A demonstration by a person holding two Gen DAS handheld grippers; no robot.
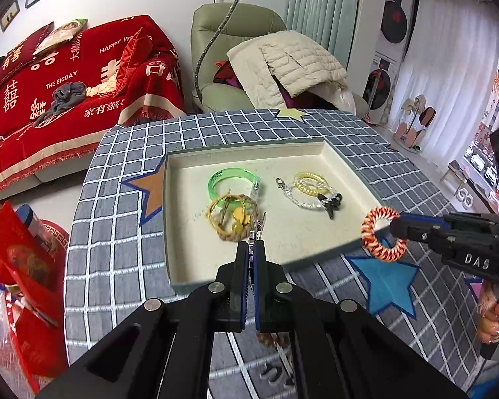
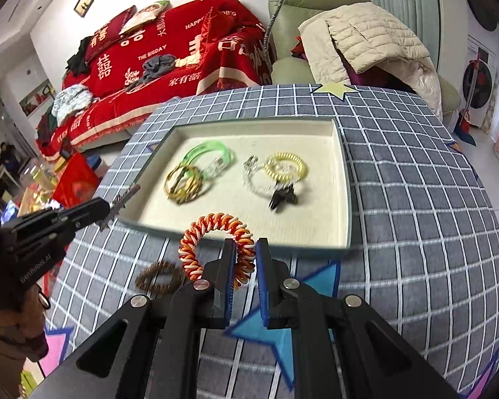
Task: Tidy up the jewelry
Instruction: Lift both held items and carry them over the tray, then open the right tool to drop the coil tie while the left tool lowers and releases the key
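A shallow cream tray [image 1: 336,153] [image 2: 344,179] sits on the checked tablecloth. In it lie a green bangle [image 1: 233,179] [image 2: 206,154], a gold braided bracelet [image 1: 233,216] [image 2: 184,184], a yellow coil band [image 1: 309,183] [image 2: 286,168] and a clear chain with a black clasp [image 1: 331,204] [image 2: 281,198]. My left gripper [image 1: 252,249] [image 2: 108,211] is shut on a metal hair clip [image 1: 259,226] [image 2: 123,201] above the tray's near edge. My right gripper [image 2: 244,247] [image 1: 394,224] is shut on a red-and-white coil band [image 2: 216,242] [image 1: 381,232] just short of the tray. A brown beaded bracelet [image 2: 161,277] [image 1: 272,339] lies on the cloth.
The table [image 1: 123,199] has a grey-blue checked cloth with star patches. Behind it are a red-covered sofa [image 1: 66,93] and a green armchair [image 1: 236,33] with a beige jacket. Red packaging [image 1: 23,266] stands left of the table.
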